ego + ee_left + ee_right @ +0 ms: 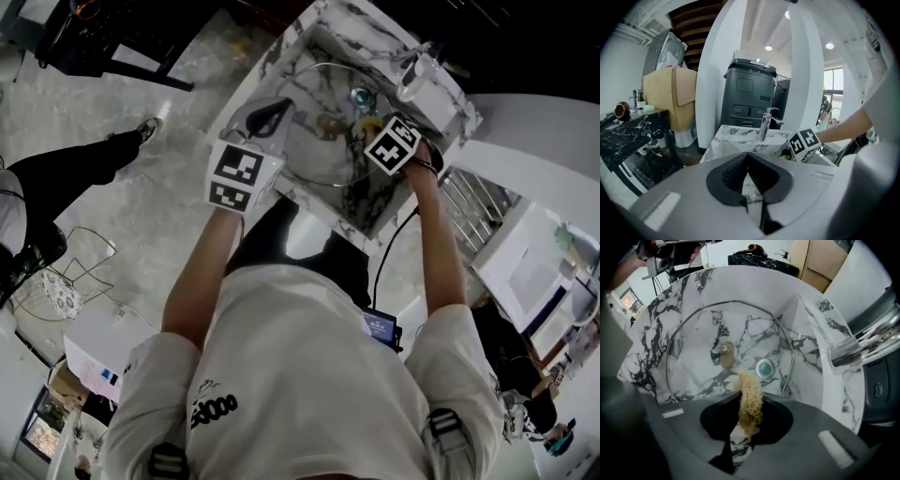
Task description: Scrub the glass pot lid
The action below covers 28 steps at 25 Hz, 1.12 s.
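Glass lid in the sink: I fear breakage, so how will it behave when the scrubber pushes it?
The glass lid is likely stiff but fragile: clear glass in a thin metal rim. Smooth against the marble sink, it may slide or rock. The fibrous scrubber in the right gripper bends, so it should yield first.

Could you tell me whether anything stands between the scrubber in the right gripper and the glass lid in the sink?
Nothing visible does. The right gripper has its jaws shut on the loofah scrubber, whose tip reaches close to the knob of the glass pot lid; the tap hangs off to one side.
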Each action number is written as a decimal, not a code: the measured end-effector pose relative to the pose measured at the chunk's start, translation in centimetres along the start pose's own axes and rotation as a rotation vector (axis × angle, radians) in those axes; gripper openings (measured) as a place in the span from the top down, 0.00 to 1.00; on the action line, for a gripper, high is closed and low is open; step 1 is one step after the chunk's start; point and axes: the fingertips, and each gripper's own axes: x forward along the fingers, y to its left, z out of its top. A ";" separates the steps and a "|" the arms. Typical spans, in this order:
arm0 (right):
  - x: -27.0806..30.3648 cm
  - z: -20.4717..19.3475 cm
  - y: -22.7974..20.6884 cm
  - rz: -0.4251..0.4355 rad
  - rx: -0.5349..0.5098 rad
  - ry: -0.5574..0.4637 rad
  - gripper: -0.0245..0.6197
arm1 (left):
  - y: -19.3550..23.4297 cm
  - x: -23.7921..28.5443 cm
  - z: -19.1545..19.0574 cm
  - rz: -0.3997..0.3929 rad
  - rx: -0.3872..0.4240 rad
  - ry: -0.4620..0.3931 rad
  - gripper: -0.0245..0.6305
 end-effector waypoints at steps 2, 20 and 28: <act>0.1 0.6 -1.1 -0.057 -0.015 -0.010 0.88 | 0.2 0.0 -0.1 0.006 -0.003 0.003 0.95; -0.4 5.9 -7.0 -0.418 0.012 -0.157 0.88 | 1.7 0.2 -0.8 0.024 -0.006 0.032 0.95; -0.3 9.2 -6.5 -0.431 0.056 -0.214 0.88 | 2.6 0.4 -1.1 0.021 -0.010 0.042 0.95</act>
